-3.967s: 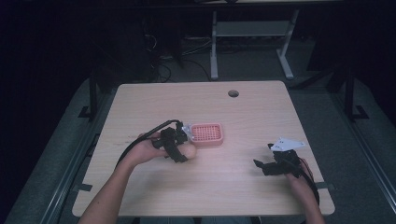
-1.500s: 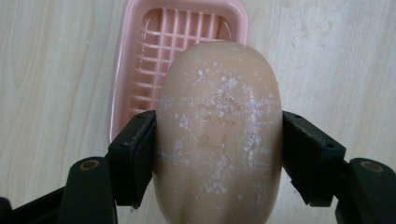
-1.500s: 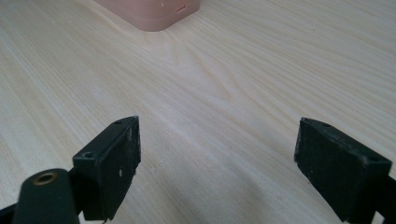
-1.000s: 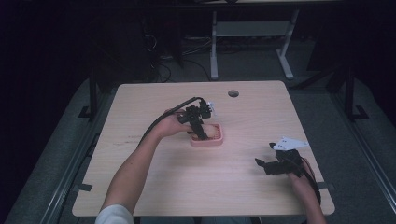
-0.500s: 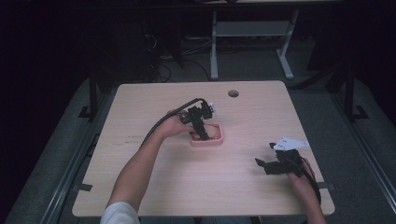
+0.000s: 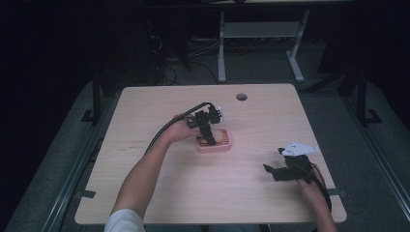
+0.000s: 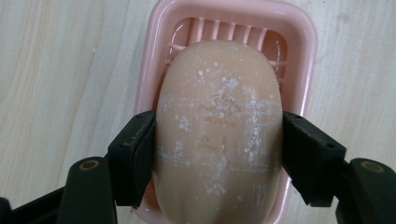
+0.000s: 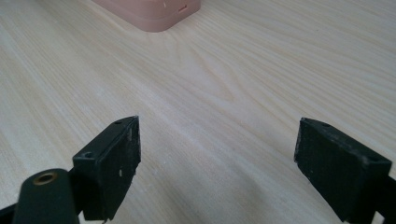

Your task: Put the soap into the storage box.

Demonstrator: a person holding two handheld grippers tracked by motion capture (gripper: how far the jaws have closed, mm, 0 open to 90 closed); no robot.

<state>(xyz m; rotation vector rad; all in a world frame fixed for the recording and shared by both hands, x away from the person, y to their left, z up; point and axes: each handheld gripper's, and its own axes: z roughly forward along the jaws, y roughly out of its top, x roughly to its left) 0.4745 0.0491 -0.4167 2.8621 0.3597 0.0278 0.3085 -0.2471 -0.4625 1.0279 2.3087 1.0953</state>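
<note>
Left gripper (image 6: 209,137) has carried the soap (image 7: 219,135) from the near table area to directly over the pink dish (image 7: 299,51) in the last few seconds; jaws clamp the bar's sides, ribbed dish floor just beyond and beneath it. Looks like the placing step: lower, then release. Right gripper (image 8: 217,163) hasn't moved, jaws wide apart and empty over bare table (image 8: 261,79), dish ahead of it.

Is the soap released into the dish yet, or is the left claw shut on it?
Shut on it: the left claw presses both sides of the soap, over the pink dish.
</note>
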